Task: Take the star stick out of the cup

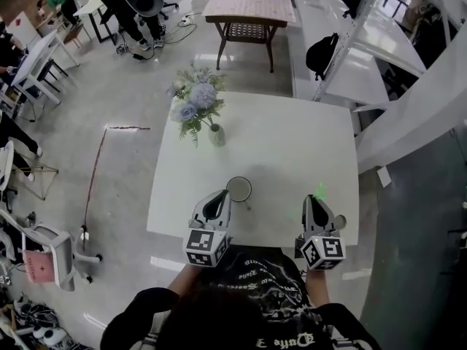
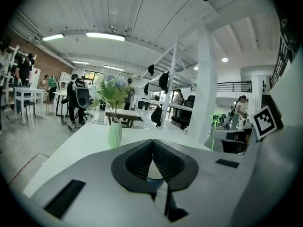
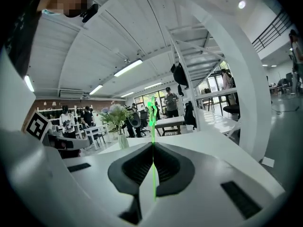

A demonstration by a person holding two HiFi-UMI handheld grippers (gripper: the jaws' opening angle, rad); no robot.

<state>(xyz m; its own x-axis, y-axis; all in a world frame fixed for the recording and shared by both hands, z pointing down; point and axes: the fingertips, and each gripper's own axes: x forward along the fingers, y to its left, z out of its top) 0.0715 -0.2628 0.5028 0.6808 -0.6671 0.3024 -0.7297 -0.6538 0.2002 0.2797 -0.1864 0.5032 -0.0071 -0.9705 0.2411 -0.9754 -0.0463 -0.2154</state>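
My right gripper [image 1: 317, 201] is shut on the thin green star stick [image 1: 319, 192] above the front right of the white table [image 1: 292, 144]. In the right gripper view the stick [image 3: 152, 115] rises from between the closed jaws [image 3: 153, 145], star uppermost. The stick is clear of the cup [image 1: 239, 189], a round white cup near the table's front middle. My left gripper [image 1: 222, 195] sits at the cup's left rim with its jaws closed on the wall. The cup [image 2: 152, 178] shows in the gap behind the left gripper's tips [image 2: 152, 143]. The star [image 2: 215, 118] appears off to the right.
A pale green vase [image 1: 217, 135] of blue and white flowers stands at the back left of the table. White shelving [image 1: 379, 64] runs along the right side. A wooden table [image 1: 248, 9] and office chairs stand beyond. My body is against the front edge.
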